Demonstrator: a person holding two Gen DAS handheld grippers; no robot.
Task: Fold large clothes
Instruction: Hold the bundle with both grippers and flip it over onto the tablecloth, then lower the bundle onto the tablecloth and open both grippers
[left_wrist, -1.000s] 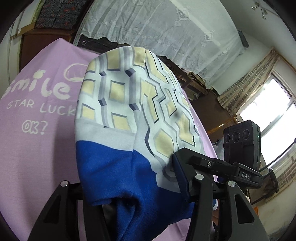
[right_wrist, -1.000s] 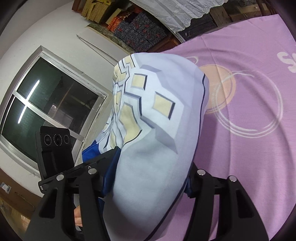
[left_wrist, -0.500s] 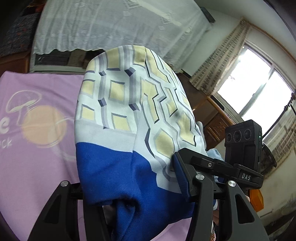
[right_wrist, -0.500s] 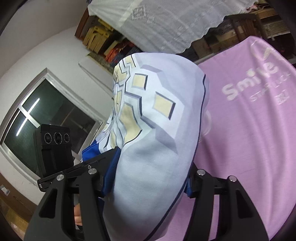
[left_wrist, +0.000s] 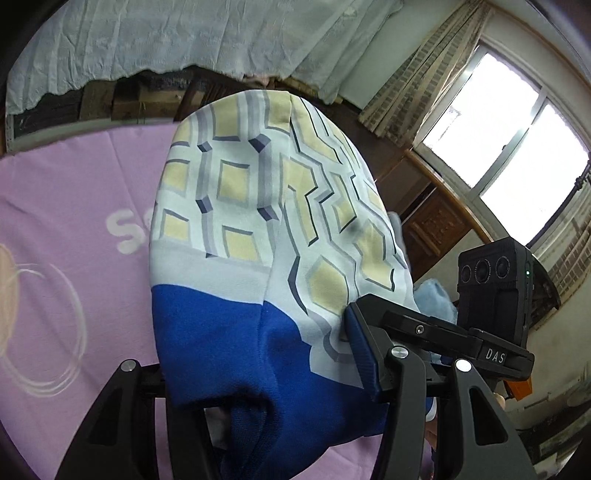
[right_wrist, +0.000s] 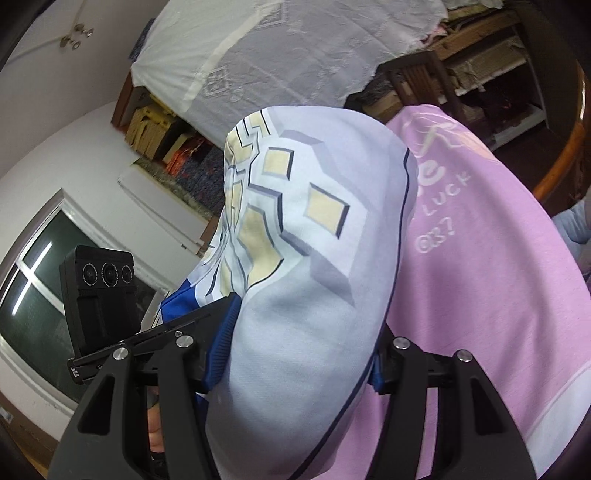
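Observation:
A large garment (left_wrist: 258, 229), pale blue with yellow geometric patches and a solid blue band, is draped over both grippers. My left gripper (left_wrist: 258, 373) is shut on its blue band. My right gripper (right_wrist: 295, 347) is shut on the pale part of the same garment (right_wrist: 310, 258). The cloth bulges up in front of each camera and hides the fingertips. Both grippers hold it above a pink bedspread (left_wrist: 66, 206) printed with white lettering, which also shows in the right wrist view (right_wrist: 480, 295).
A white lace cloth (left_wrist: 184, 33) covers wooden furniture behind the bed. A bright window (left_wrist: 506, 147) with curtains is at the right. A wooden cabinet (left_wrist: 436, 225) stands below it. A dark window (right_wrist: 33, 295) and stacked fabrics (right_wrist: 177, 147) show in the right wrist view.
Both grippers have swung with the garment still held. The bedspread lettering has shifted in both views. The grip on the cloth is unchanged.

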